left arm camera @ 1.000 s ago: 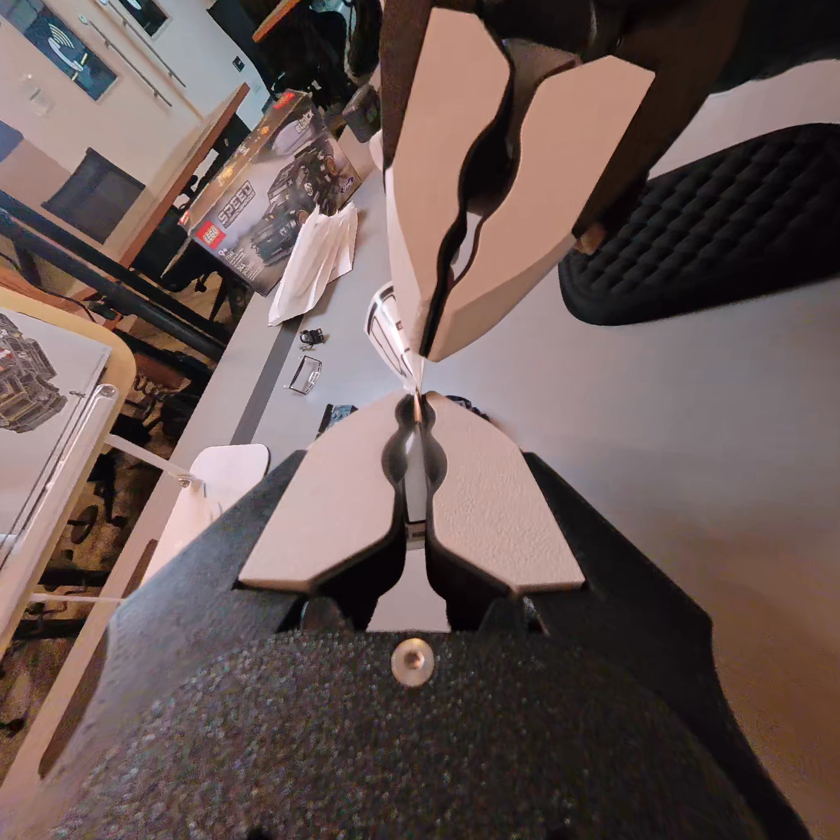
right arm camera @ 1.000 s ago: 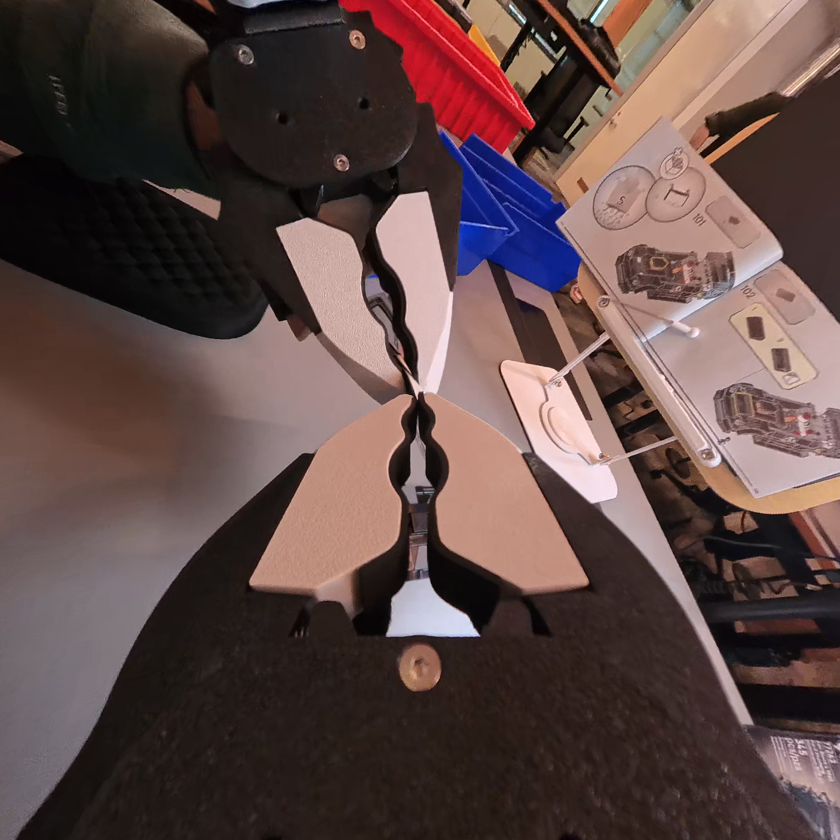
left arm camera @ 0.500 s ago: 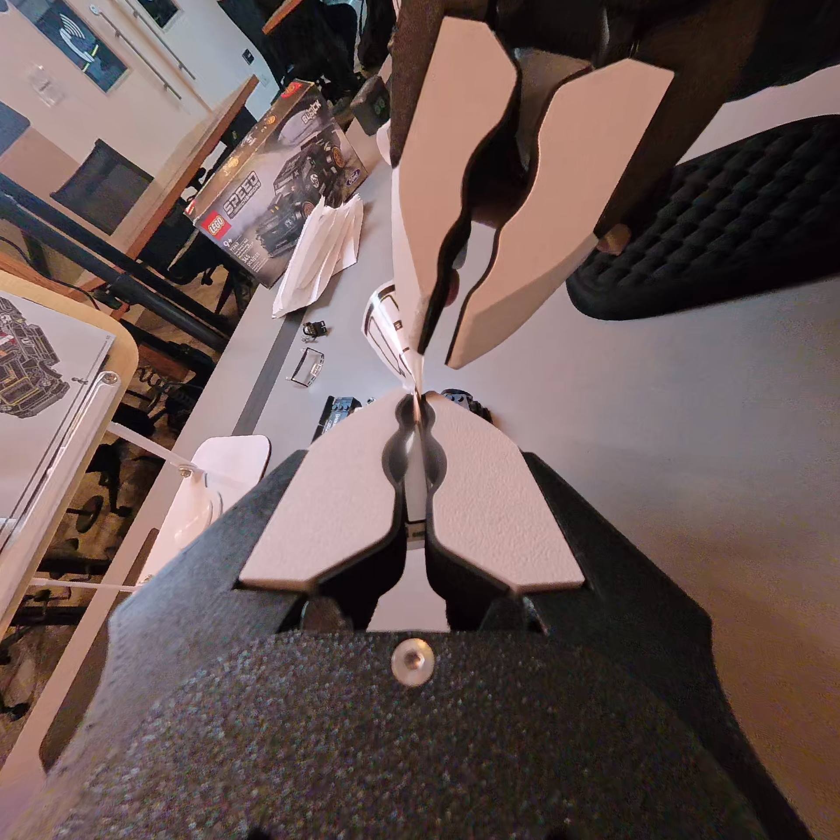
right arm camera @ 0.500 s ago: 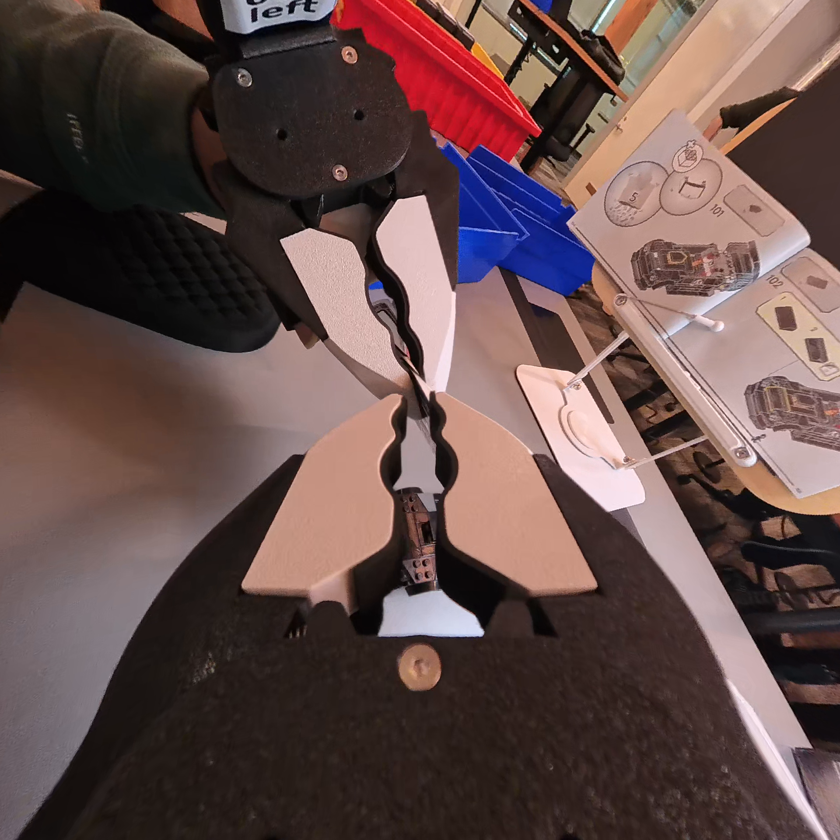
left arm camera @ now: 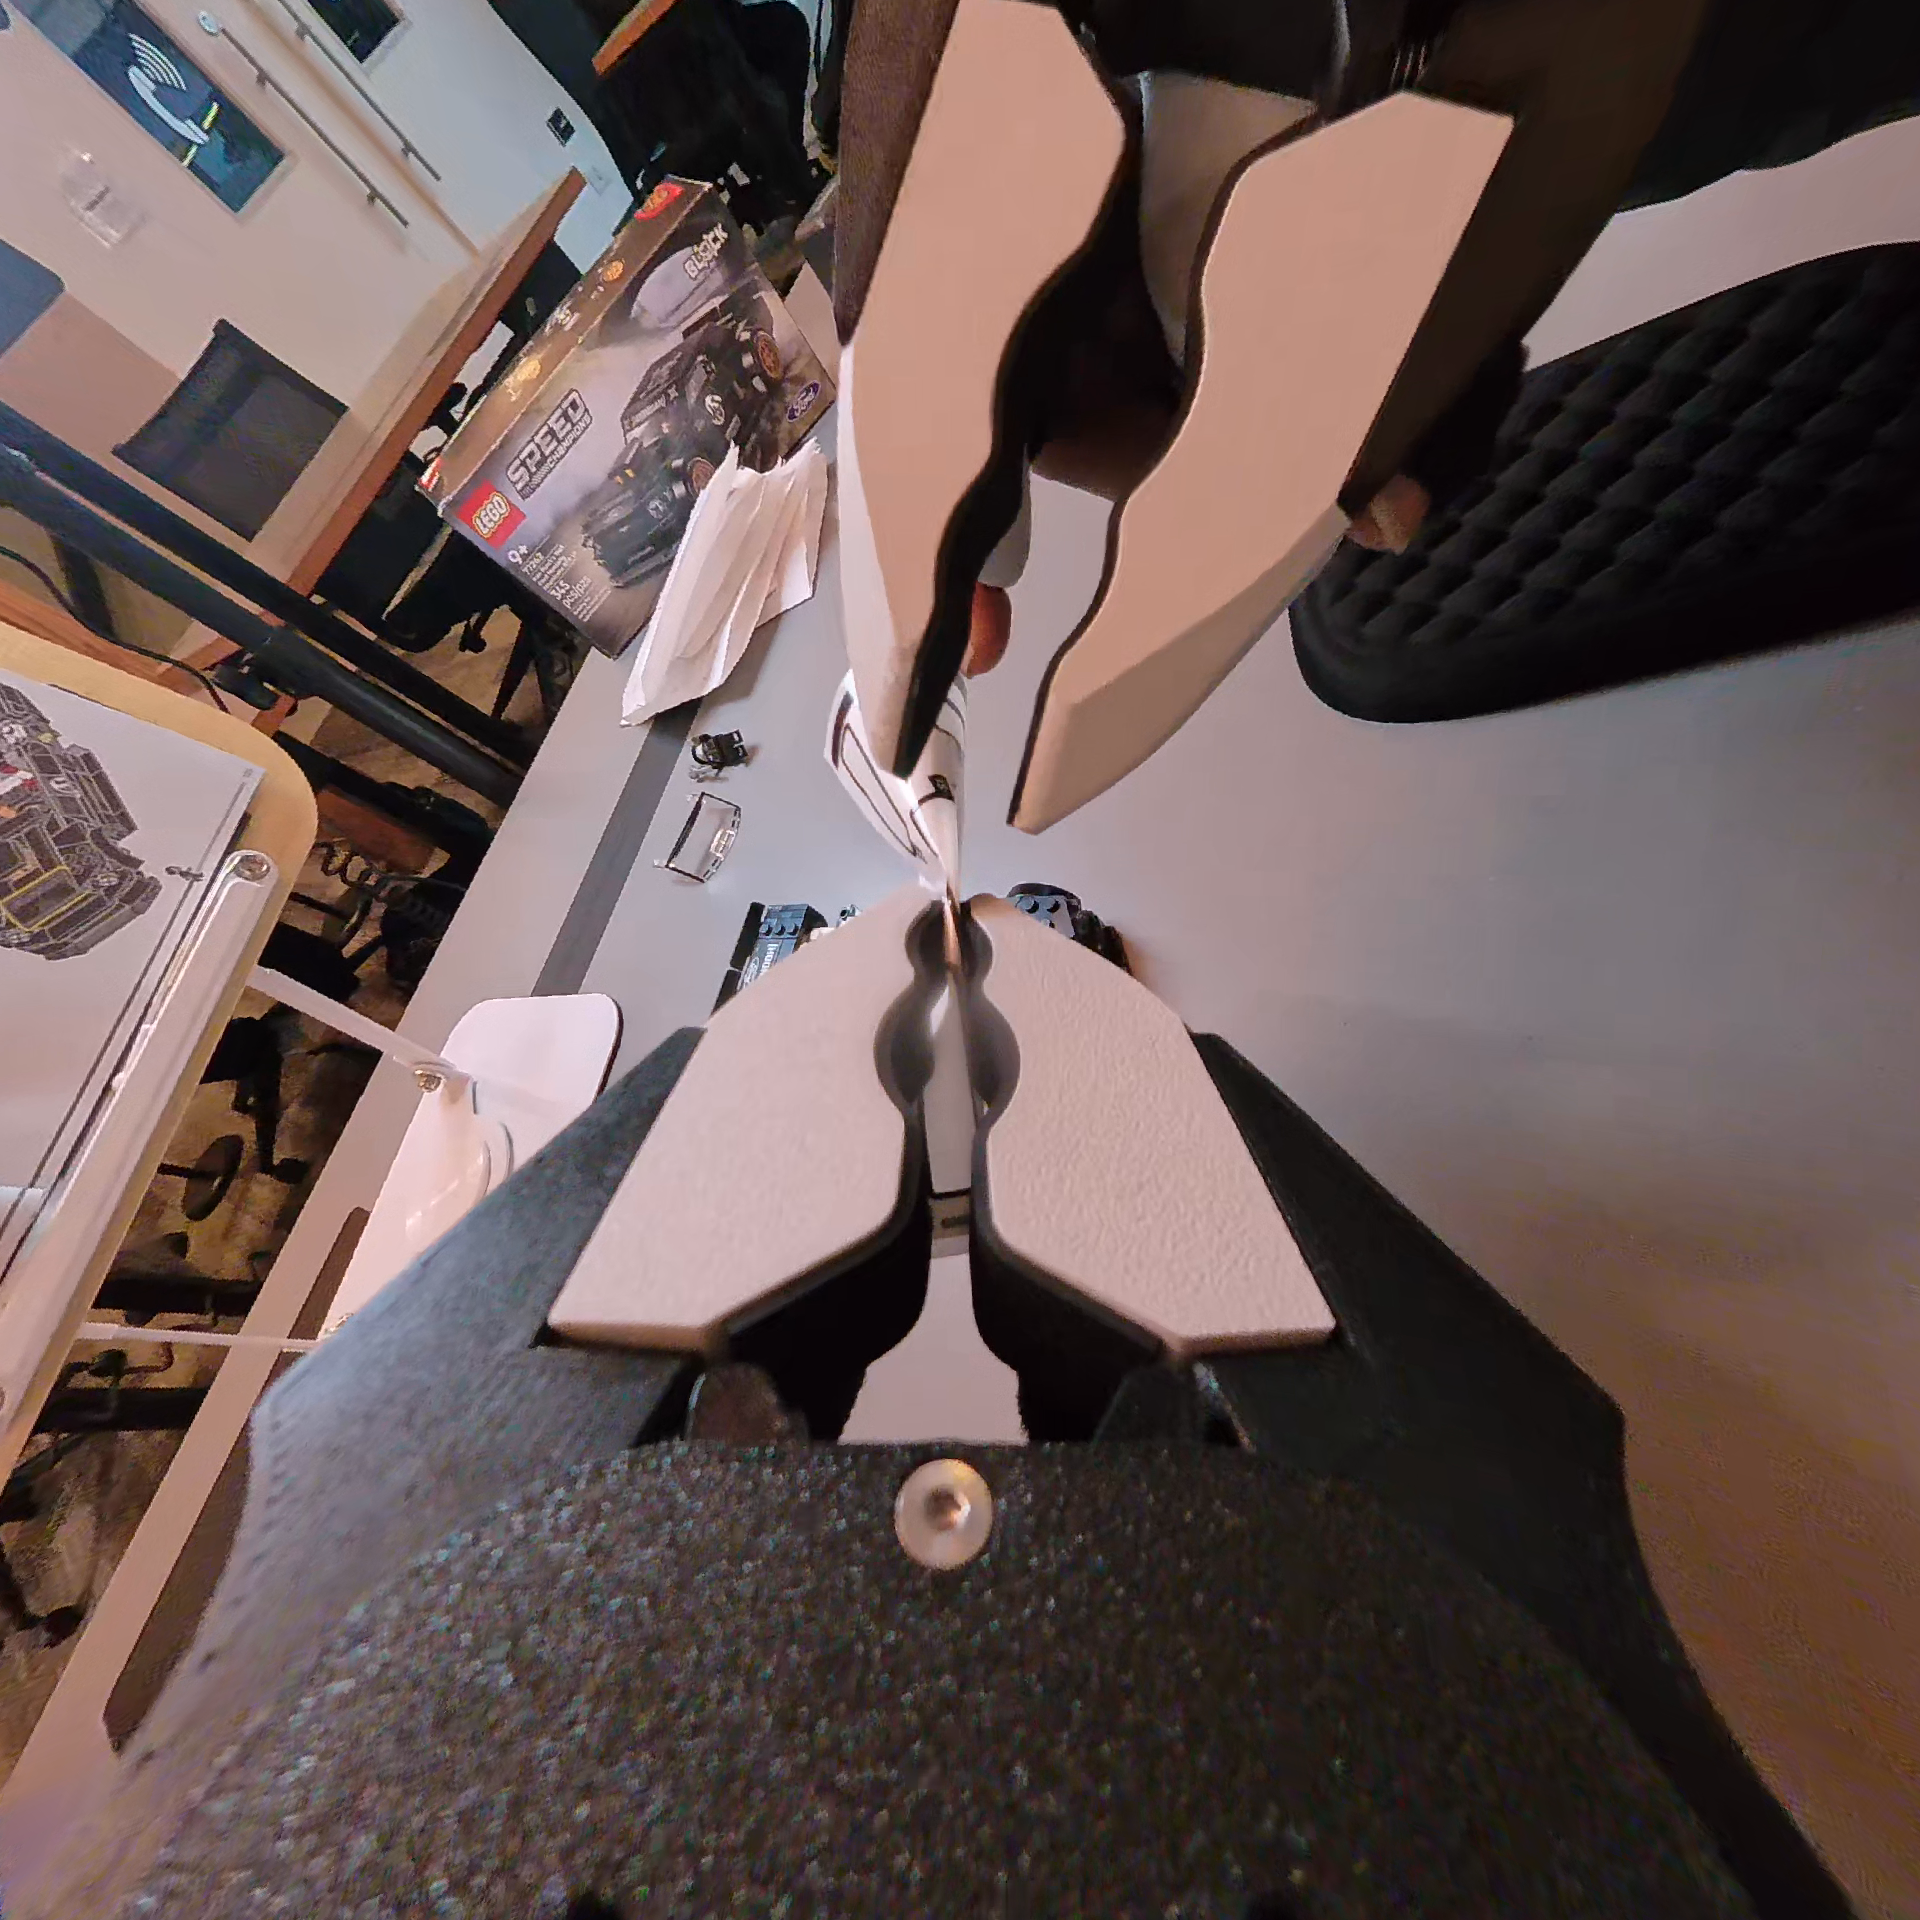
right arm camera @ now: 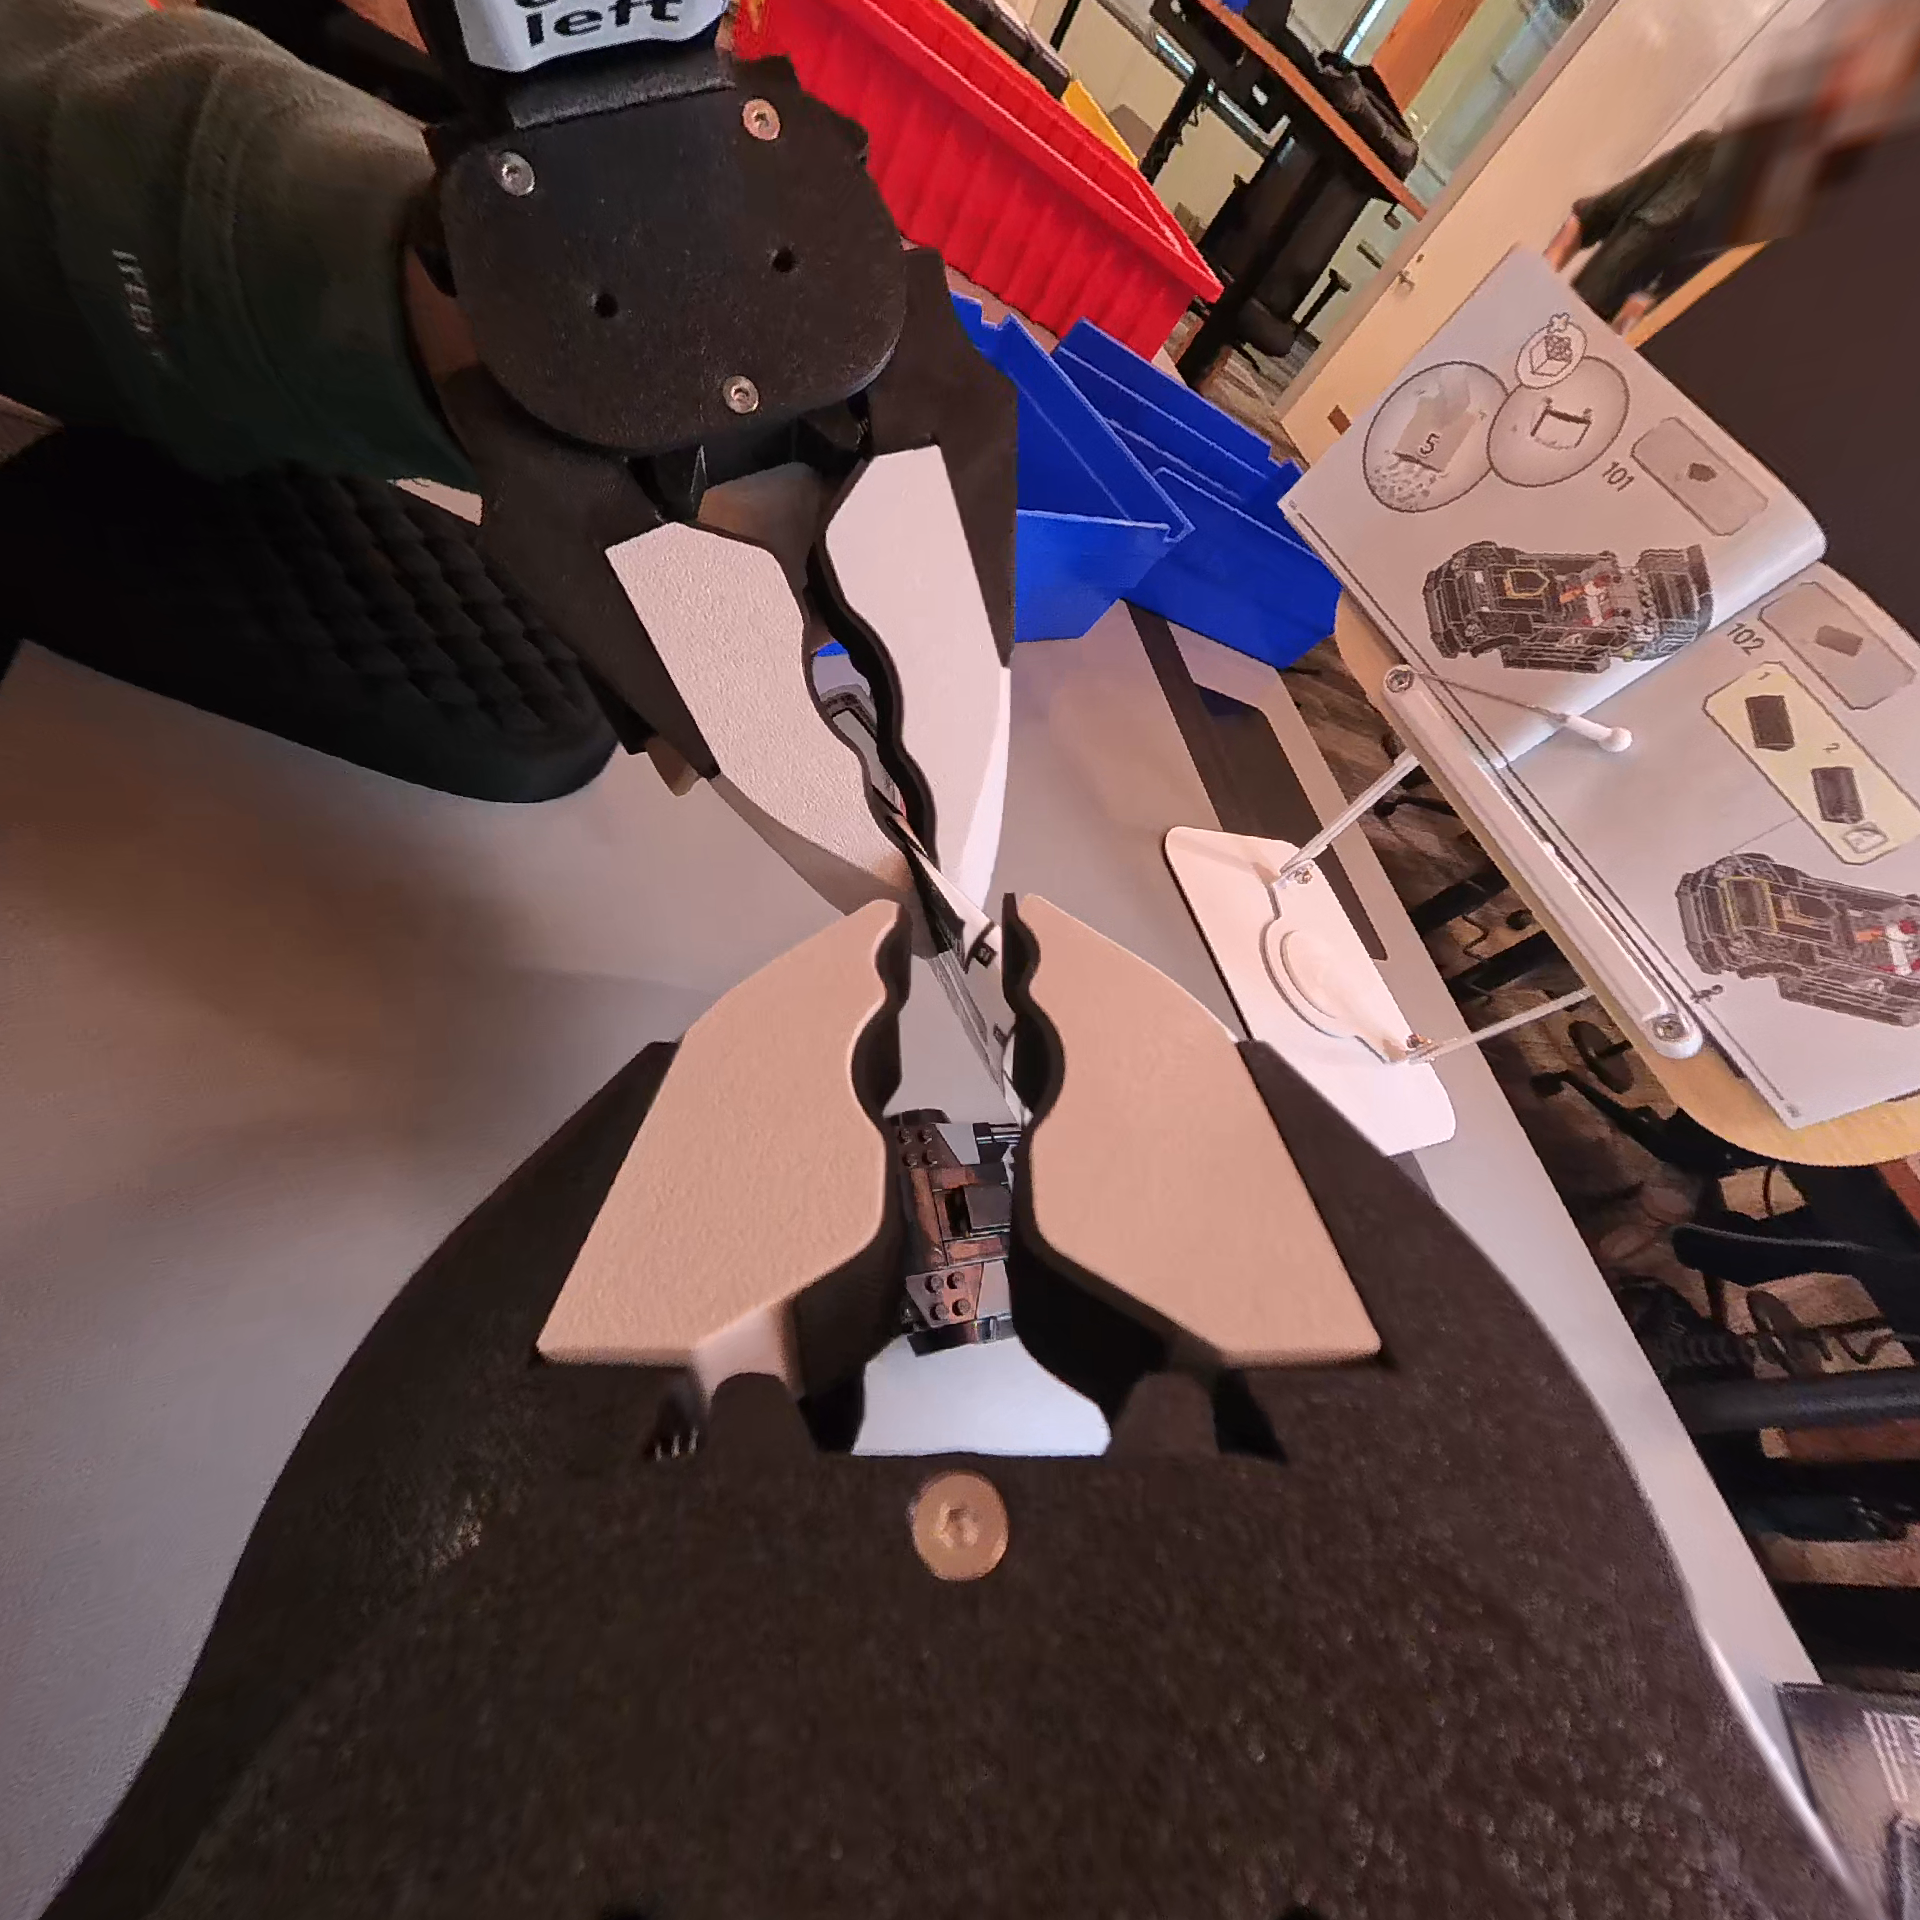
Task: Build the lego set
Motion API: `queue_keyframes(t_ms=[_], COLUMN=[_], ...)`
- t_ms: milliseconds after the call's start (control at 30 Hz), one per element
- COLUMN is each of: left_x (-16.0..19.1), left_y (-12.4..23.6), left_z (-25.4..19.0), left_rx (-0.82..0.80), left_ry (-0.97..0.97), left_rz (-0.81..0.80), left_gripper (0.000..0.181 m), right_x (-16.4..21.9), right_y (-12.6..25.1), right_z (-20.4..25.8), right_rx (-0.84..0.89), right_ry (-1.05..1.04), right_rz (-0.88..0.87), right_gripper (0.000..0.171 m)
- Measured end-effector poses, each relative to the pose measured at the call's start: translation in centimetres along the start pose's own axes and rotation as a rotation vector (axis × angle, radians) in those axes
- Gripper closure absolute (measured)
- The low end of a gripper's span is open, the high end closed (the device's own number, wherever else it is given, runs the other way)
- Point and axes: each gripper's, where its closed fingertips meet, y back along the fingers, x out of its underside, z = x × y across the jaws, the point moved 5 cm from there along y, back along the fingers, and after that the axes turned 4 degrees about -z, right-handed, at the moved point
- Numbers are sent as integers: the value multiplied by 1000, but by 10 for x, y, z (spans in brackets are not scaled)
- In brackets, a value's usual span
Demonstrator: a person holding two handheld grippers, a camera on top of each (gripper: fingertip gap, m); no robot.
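My left gripper point(left arm camera: 948, 902) is shut on a thin white sticker sheet point(left arm camera: 914, 821) with black print and holds it above the grey table point(left arm camera: 1455, 1039). My right gripper point(right arm camera: 956, 909) is open, and the sheet point(right arm camera: 961, 940) runs loosely between its fingers. In the left wrist view the right gripper point(left arm camera: 966, 795) faces mine tip to tip with its jaws apart. In the right wrist view the left gripper point(right arm camera: 940, 873) pinches the sheet's far end. A black lego car point(right arm camera: 951, 1236) sits on the table below, seen through the right gripper's gap.
The lego box point(left arm camera: 634, 436) and white paper bags point(left arm camera: 727, 582) lie at the far left. A clear windscreen piece point(left arm camera: 707, 836) and small black parts point(left arm camera: 719, 750) lie nearby. An instruction booklet point(right arm camera: 1662, 748) rests on a white stand point(right arm camera: 1309, 977). Blue bins point(right arm camera: 1143, 540) and a black mesh chair point(left arm camera: 1621, 499) stand behind. Both grippers' tips are close together, under 4 cm apart.
My right gripper has opened and let go of the sticker sheet. My left gripper still holds the sheet. The black car now shows through the right gripper's gap.
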Motion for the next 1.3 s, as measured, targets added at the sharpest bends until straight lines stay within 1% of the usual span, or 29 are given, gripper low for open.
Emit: queue_keyframes(t_ms=[133, 233, 300, 800, 900, 1000, 1100, 1200, 1267, 1300], left_x=[0, 0, 0, -2, -1, -4, -9, -14, -15, -13], left_y=[0, 0, 0, 3, 3, 5, 11, 20, 26, 25], left_z=[-1, -1, -1, 1, 0, -2, -2, 3, 13, 18], left_rx=[1, 1, -4, -24, 1, 66, 159, 323, 391, 409], left_ry=[-11, -17, -20, -28, -1, 88, 228, 473, 628, 679], left_rz=[2, 7, 9, 3, -9, -63, -147, -262, -335, -335], left_gripper=[180, 180, 180, 180, 176, 164, 151, 140, 141, 142], right_x=[1, 1, 1, 1, 0, -1, -2, -2, -3, -3], right_y=[-2, -2, -2, 2, 2, 5, 8, 9, 10, 10], right_z=[1, 2, 2, 5, 5, 5, 6, 10, 14, 16], right_rx=[-3, 3, 11, 36, 48, 69, 81, 78, 71, 64], right_ry=[25, 45, 58, 124, 146, 181, 219, 290, 348, 370], right_rz=[13, 14, 14, 0, -7, -39, -71, -78, -77, -79], right_gripper=[159, 168, 170, 171, 171, 171, 171, 171, 171, 171])
